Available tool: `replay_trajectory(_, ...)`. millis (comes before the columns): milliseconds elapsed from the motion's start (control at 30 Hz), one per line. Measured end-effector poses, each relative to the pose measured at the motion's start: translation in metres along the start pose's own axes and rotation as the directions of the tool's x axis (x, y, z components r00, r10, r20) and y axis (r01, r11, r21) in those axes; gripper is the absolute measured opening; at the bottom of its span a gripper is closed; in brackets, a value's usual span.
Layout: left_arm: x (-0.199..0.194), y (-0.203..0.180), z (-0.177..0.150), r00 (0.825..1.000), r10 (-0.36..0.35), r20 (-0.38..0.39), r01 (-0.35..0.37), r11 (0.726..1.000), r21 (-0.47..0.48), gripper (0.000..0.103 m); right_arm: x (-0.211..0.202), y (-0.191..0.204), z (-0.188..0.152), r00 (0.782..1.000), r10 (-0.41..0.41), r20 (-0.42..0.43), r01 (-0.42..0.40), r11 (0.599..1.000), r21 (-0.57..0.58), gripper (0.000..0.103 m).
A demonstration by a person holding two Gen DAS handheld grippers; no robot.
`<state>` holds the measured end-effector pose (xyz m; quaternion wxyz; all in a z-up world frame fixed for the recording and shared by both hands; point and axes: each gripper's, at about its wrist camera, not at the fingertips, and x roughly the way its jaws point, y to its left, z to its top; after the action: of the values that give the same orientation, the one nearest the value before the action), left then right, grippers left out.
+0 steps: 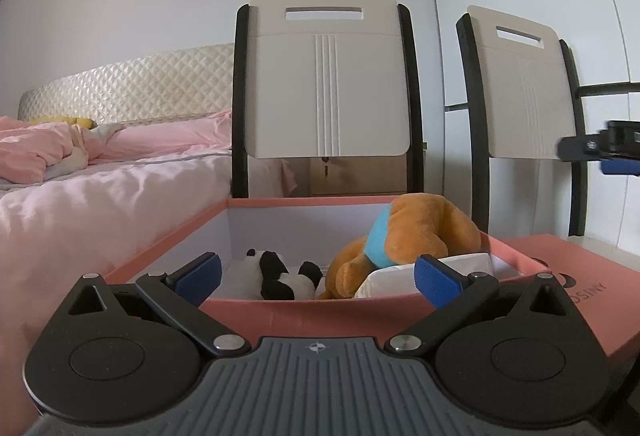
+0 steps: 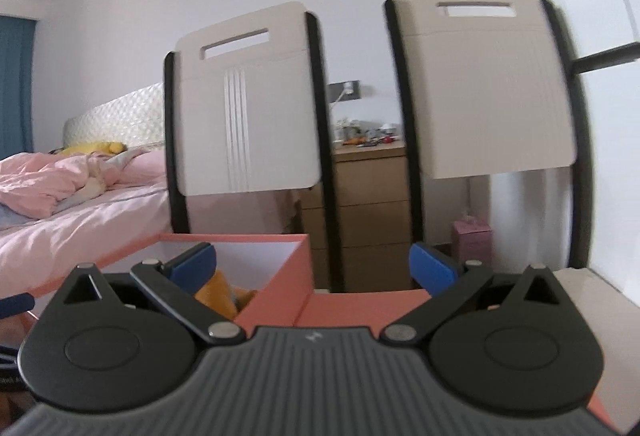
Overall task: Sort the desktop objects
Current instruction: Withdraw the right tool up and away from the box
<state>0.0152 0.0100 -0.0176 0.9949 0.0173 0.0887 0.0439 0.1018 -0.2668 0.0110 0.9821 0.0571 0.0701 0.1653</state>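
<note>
An open salmon-pink box [image 1: 340,310] stands right in front of my left gripper [image 1: 318,282]. Inside it lie a panda plush [image 1: 276,276], an orange plush with a blue band [image 1: 404,236] and a white packet [image 1: 404,278]. My left gripper is open and empty at the box's near wall. My right gripper [image 2: 314,268] is open and empty, above the box's right corner [image 2: 280,288] and the pink lid [image 2: 360,306]; the orange plush [image 2: 222,294] shows inside. The right gripper also shows at the left wrist view's right edge [image 1: 616,151].
The pink lid [image 1: 580,276] lies right of the box. Two white chairs [image 1: 328,75] [image 1: 520,83] stand behind. A bed with pink bedding [image 1: 100,187] is on the left. A wooden drawer unit [image 2: 368,203] stands between the chairs.
</note>
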Motion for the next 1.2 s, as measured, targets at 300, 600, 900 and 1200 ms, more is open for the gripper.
replay_trajectory(300,-0.001,-0.004,-0.001,1.000,-0.009,-0.002,0.009,1.000,0.009,0.103,-0.018,-0.009,-0.003,1.000,-0.023,-0.001,0.023,1.000,0.018,0.103)
replay_trajectory(600,-0.001,-0.003,-0.003,0.999,-0.032,-0.017,0.032,0.999,-0.017,0.103,-0.021,-0.009,-0.004,1.000,-0.023,-0.008,0.023,1.000,0.007,0.103)
replay_trajectory(900,-0.007,-0.014,-0.004,0.998,-0.055,-0.005,0.055,0.998,-0.026,0.103,-0.030,-0.020,-0.003,0.999,-0.031,-0.004,0.031,0.999,0.010,0.103)
replay_trajectory(1200,-0.027,-0.032,-0.003,0.998,-0.055,0.035,0.057,0.997,-0.048,0.103,-0.053,-0.053,-0.006,0.996,-0.091,-0.016,0.091,0.995,0.044,0.103)
